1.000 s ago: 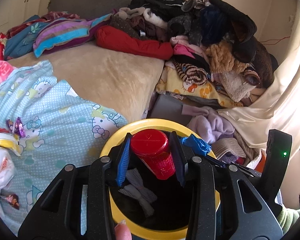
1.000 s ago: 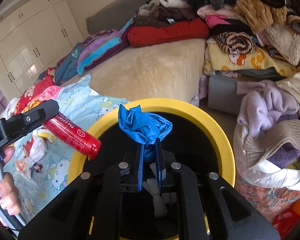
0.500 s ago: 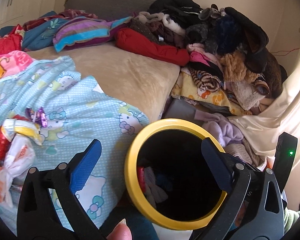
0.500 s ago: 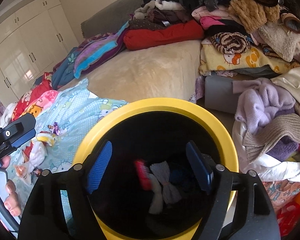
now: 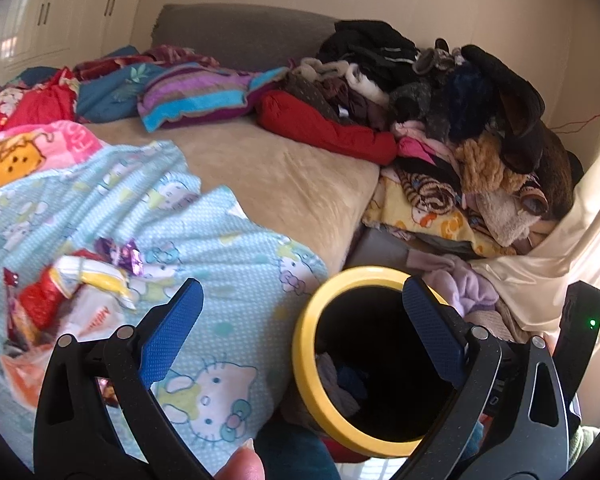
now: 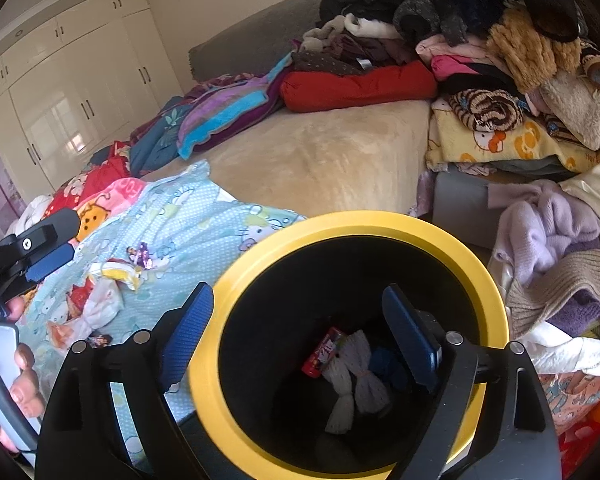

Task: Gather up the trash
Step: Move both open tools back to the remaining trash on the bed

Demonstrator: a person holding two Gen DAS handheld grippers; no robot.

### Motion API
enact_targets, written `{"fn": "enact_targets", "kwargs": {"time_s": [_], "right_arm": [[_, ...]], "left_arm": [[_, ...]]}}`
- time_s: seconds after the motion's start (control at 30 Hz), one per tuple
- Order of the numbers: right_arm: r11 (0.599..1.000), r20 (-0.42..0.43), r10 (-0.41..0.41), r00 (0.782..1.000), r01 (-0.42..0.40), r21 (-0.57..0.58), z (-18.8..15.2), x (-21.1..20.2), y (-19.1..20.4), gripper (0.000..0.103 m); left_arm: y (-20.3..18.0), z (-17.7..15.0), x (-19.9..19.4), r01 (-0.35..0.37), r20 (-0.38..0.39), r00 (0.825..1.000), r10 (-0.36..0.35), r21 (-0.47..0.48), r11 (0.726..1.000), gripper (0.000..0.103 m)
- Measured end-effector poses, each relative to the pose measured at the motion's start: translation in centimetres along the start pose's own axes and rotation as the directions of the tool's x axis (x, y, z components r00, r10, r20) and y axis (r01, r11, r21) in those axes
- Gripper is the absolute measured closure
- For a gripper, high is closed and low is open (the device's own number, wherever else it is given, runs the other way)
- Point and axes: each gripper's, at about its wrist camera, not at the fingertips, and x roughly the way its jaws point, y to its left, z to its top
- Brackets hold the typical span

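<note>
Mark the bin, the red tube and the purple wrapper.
bin (image 6: 496, 292), right wrist view, yellow rim
red tube (image 6: 323, 351), right wrist view, its side, inside the bin
purple wrapper (image 5: 129, 254), left wrist view, its middle

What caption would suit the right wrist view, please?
Open right gripper above the yellow-rimmed bin holding a red tube.

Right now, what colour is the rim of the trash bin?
Yellow, around a black inside. The trash bin shows best in the right wrist view.
</note>
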Motion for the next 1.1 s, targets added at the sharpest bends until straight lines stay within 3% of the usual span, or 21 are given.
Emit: {"fn": "enact_targets", "kwargs": {"time_s": [0.63, 1.1], "right_arm": [[0.995, 0.010, 0.061, 0.998, -0.060, -0.082, 0.1, 0.1, 7.1, 0.016], [0.980, -0.001, 0.109, 0.994, -0.107, -0.168, 0.7, 1.6, 13.3, 0.014]], "left_arm": [[5.9, 1.0, -3.6, -0.084, 0.100, 0.991, 0.090, -0.062, 0.994, 0.011], [11.5, 1.5, -6.3, -0.171, 0.167, 0.967, 0.192, -0.136, 0.976, 0.011]]}}
